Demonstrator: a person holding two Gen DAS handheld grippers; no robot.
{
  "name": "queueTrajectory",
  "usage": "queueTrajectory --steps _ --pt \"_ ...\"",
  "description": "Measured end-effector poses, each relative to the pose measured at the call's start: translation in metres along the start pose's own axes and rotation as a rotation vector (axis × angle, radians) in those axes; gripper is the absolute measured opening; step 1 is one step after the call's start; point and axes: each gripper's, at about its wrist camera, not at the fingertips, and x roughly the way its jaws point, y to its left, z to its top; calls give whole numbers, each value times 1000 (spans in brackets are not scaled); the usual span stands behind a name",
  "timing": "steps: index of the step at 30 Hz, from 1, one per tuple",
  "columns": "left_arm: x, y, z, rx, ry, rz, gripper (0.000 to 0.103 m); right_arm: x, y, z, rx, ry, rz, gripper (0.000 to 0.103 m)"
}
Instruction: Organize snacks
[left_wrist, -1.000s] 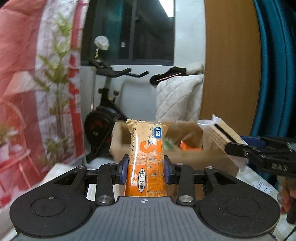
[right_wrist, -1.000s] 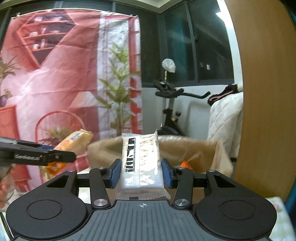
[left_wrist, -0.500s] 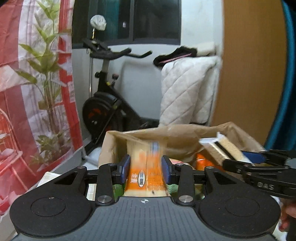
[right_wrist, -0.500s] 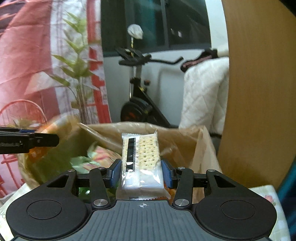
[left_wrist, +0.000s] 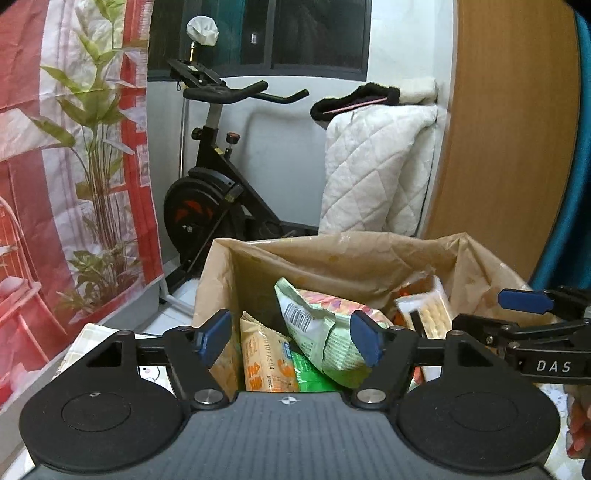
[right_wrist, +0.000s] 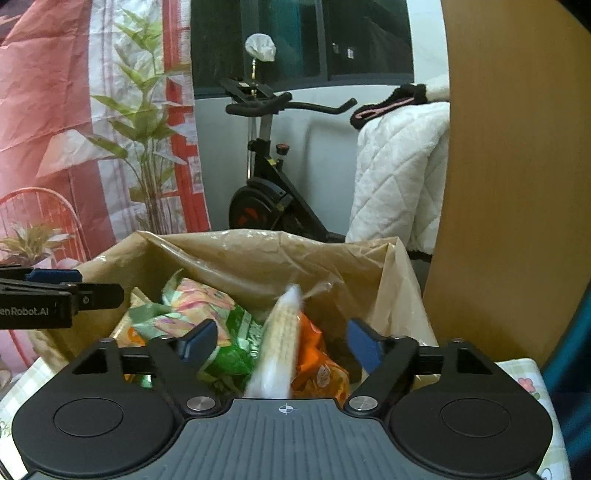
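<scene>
A brown paper bag (left_wrist: 332, 258) stands open on the table and holds several snack packs. My left gripper (left_wrist: 291, 336) is open over the bag. The orange snack bar (left_wrist: 264, 358) lies in the bag below it, next to a green and pink pack (left_wrist: 317, 328). My right gripper (right_wrist: 280, 341) is open over the same bag (right_wrist: 258, 254). The white cracker pack (right_wrist: 279, 347) is blurred, falling between its jaws into the bag beside an orange pack (right_wrist: 317, 365). The right gripper also shows in the left wrist view (left_wrist: 517, 314).
The bag stands on a table with a checked cloth (right_wrist: 528, 376). Behind it are an exercise bike (left_wrist: 207, 192), a white quilt (left_wrist: 373, 166), a wooden panel (left_wrist: 509, 147) and a red printed backdrop (left_wrist: 55, 147). The left gripper's finger (right_wrist: 55, 295) crosses the right wrist view.
Both grippers moved over the bag and opened. The orange bar dropped from the left gripper into the bag, and the cracker pack is dropping from the right one.
</scene>
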Motion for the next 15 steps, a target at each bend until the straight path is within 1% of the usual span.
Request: queueTrajectory --steps 3,5,7,10,12,13,15 --pt "-15 1 1 -7 -14 -8 82 -12 3 3 -5 -5 4 87" --pt "-26 0 1 -2 -23 -1 85 -21 5 7 -2 -17 7 93" --pt "-37 -2 2 7 -37 0 85 -31 9 10 -3 -21 14 97" --pt "-57 -3 2 10 -64 -1 86 -48 15 12 -3 -30 25 99" --pt "-72 -4 2 9 -85 -1 87 -61 19 12 6 -35 29 100" --pt "-80 -4 2 11 -97 -1 88 -67 21 12 11 -38 31 102" --pt "-96 -5 0 20 -121 5 90 -82 25 11 21 -48 31 102"
